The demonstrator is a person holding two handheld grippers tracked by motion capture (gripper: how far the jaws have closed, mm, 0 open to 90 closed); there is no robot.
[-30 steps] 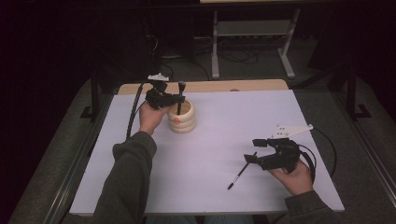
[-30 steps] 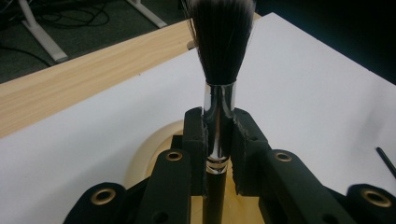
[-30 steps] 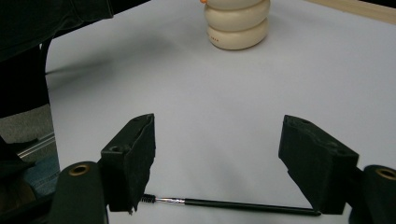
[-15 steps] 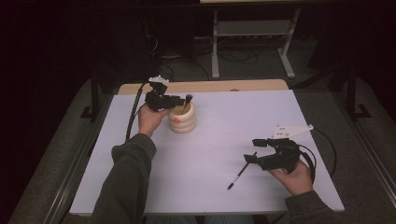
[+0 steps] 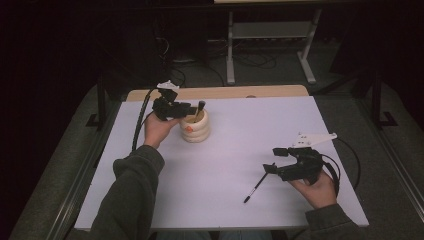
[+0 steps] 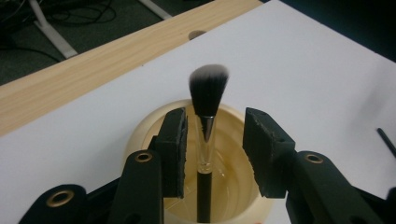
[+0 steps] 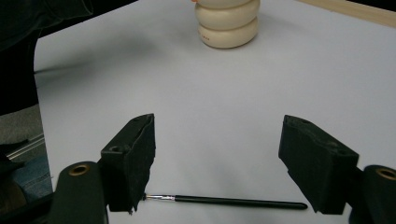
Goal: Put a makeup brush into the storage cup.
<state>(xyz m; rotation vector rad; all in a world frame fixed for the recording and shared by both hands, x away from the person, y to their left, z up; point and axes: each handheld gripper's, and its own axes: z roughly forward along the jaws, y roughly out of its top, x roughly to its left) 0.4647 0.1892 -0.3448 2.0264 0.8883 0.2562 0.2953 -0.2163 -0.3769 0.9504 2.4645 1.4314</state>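
The makeup brush [image 6: 208, 116] stands in the cream ribbed holder [image 5: 195, 127], bristles up and leaning a little, its black handle down inside the cup. The holder sits on the white desk [image 5: 240, 155] towards the far left, just near the wooden strip [image 5: 235, 92] along the far edge. The left gripper [image 5: 187, 108] hovers over the holder's left side; its jaws have just been opening and now stand apart on either side of the brush, with a clear gap between each pad and the handle. Well apart, at the near right of the desk, a thin black liner brush [image 7: 224, 200] lies flat. The right gripper [image 5: 272, 160] is held low just right of it, jaws wide open, with the thin brush lying across the space between them and gripped by neither.
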